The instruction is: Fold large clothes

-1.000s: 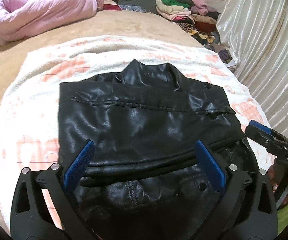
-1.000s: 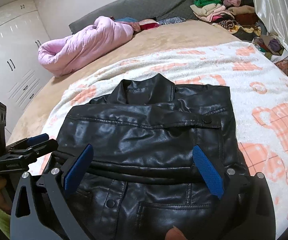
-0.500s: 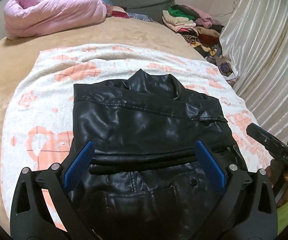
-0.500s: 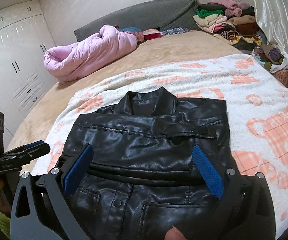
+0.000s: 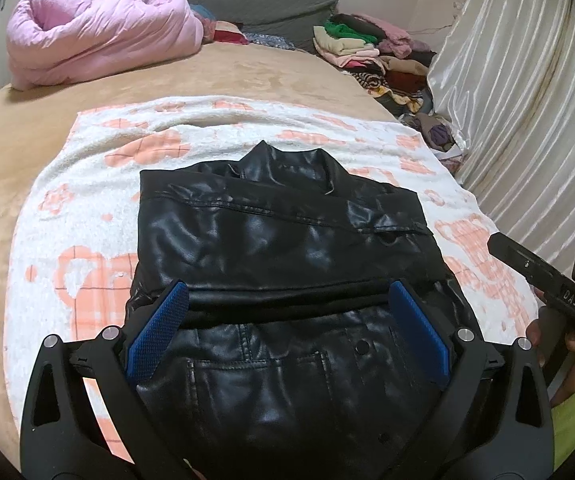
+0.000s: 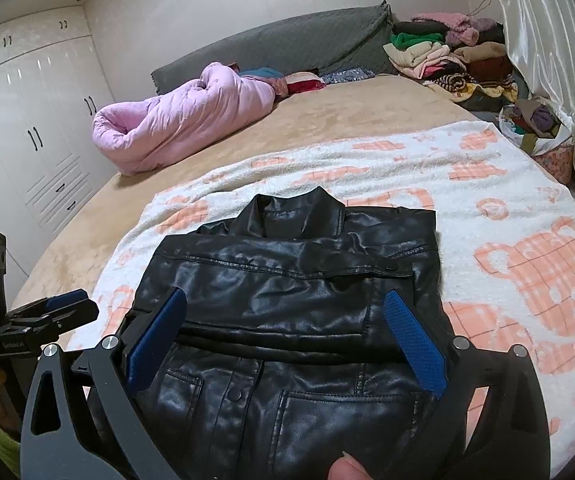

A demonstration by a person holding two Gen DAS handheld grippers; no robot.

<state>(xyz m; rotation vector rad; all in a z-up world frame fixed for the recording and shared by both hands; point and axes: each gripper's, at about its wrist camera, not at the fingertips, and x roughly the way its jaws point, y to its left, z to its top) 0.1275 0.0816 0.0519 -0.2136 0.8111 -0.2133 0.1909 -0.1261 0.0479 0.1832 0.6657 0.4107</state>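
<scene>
We are counting one black jacket on one blanket, two grippers, left and right, one pink quilt, and one heap of clothes whose pieces are blurring together.

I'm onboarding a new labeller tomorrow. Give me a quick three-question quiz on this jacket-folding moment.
1. True or false: both the left gripper and the right gripper are open, gripping nothing.
2. What does the black leather jacket lie on?
A. bare tan bedcover
B. white blanket with orange print
C. pink duvet
3. Fill in: the jacket's collar points ____ the cameras.

Key: 1 true. 2 B, the white blanket. 3 away from; the collar is at the far end.
</scene>
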